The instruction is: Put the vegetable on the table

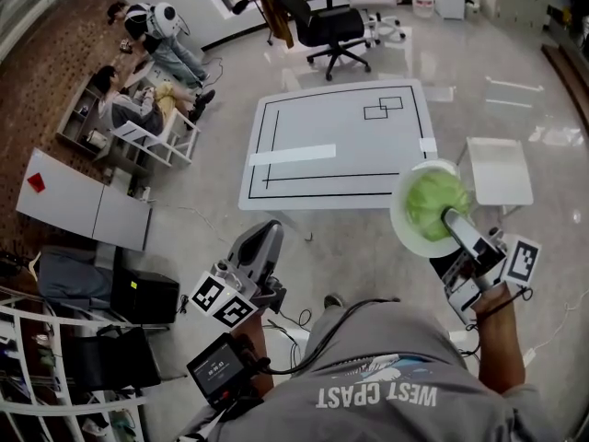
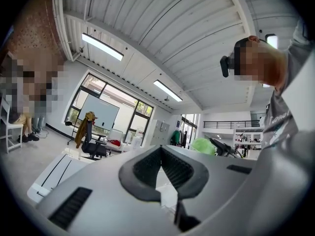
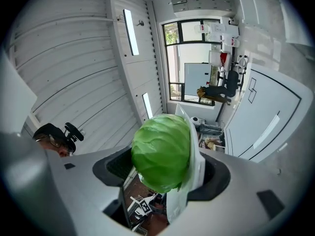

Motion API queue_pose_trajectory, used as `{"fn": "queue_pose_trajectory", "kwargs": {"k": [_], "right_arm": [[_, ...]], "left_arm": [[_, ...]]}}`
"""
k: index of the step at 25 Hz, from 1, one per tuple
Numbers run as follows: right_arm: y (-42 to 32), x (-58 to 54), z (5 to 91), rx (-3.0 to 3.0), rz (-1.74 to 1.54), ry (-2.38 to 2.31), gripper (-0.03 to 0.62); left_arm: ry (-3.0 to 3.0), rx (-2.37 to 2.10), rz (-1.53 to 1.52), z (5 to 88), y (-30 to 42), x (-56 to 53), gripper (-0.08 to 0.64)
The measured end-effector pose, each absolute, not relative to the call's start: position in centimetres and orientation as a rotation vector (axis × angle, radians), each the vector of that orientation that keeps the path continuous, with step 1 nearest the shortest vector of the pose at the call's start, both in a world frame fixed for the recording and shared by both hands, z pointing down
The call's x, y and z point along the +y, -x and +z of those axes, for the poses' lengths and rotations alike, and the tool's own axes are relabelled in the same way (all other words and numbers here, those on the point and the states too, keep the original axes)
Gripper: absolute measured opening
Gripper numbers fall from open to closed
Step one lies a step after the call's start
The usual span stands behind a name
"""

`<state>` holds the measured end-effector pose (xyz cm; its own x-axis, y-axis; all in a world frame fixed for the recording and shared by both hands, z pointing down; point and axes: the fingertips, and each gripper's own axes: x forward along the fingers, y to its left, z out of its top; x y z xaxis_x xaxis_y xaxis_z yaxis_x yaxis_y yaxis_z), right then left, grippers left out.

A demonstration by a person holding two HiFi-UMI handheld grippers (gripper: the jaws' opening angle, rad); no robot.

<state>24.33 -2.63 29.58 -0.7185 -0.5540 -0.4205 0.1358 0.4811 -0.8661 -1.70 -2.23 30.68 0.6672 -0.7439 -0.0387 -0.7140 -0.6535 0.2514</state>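
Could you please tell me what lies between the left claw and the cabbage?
Only bare floor, in the head view, separates the left claw from the cabbage.

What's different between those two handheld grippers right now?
The right gripper is clamped on a white plate carrying a green cabbage; the left gripper holds nothing, its jaw tips together. The right gripper is held out by the white table's near corner; the left gripper sits further back, over floor. Both are grey, two-jawed, and carry a marker cube.

Office chair (image 1: 333,28) (black, wheeled)
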Motion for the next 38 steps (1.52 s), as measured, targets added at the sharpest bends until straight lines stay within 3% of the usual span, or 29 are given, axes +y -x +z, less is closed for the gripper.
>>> {"fn": "queue_pose_trajectory", "kwargs": {"k": [30,38], "right_arm": [[-8.0,-7.3,27.7,2.002,-1.120,0.615,0.324],[-6.7,-8.5,27.7,2.022,-1.143,0.615,0.324]], "left_arm": [[-2.745,-0.904,-0.270,30.7,19.2,-11.1,0.006],[-2.708,-0.912,-0.287,31.9,20.3,-11.8,0.008]]}}
